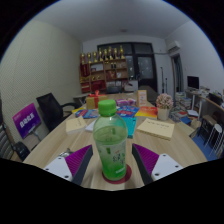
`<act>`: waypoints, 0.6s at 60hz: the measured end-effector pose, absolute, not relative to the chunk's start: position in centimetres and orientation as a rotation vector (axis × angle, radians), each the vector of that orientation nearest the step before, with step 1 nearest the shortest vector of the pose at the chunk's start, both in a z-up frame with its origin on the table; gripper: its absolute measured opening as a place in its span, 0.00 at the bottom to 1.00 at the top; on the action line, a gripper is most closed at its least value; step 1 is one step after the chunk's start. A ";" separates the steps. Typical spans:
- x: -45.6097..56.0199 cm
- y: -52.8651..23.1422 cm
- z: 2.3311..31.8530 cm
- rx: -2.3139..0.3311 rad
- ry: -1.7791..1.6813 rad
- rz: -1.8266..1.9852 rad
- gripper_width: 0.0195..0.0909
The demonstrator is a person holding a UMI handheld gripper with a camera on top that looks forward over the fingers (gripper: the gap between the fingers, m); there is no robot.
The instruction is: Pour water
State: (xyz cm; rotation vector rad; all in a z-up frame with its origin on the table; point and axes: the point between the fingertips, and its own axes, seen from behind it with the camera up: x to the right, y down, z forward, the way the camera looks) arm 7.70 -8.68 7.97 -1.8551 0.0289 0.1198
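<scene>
**A:** ok so what's the claw actually doing right now? can't see from my spot

**B:** it's got a green bottle standing upright right between its two fingers, green cap on top. The purple pads sit close on either side of it, but whether they're really pressing on the bottle, I cannot tell from here.

**A:** and what's it over?

**B:** a long light wooden counter running away ahead of the claw. Pretty cluttered further out: a flat tan box just past the bottle to the right, a pile of colourful packets and stuff beyond that in the middle, some papers off to the left.

**A:** room?

**B:** office-y. Black chair to the left of the counter, something purple draped on another seat nearer the claw. Orange shelving stacked with boxes against the far wall, a dark door beside it. White walls, white ceiling. Desks with monitors well off to the right.
</scene>
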 end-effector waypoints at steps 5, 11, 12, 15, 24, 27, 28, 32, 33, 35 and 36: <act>7.4 -12.1 10.1 -1.905 -0.001 0.128 0.89; 7.6 -16.8 13.4 -1.930 -0.034 0.135 0.90; 7.7 -17.7 14.3 -1.929 -0.033 0.130 0.90; 8.4 -20.0 16.2 -1.932 -0.010 0.104 0.89; 9.5 -26.9 20.8 -1.955 0.070 0.069 0.90; 9.1 -28.4 22.1 -1.944 0.076 0.081 0.90; 9.0 -29.0 22.5 -1.939 0.073 0.084 0.90; 8.2 -30.6 23.9 -1.922 0.062 0.096 0.90; 8.0 -30.9 24.1 -1.920 0.055 0.099 0.90; 7.8 -31.7 24.5 -1.920 0.040 0.103 0.89; 7.8 -32.0 24.7 -1.920 0.034 0.103 0.90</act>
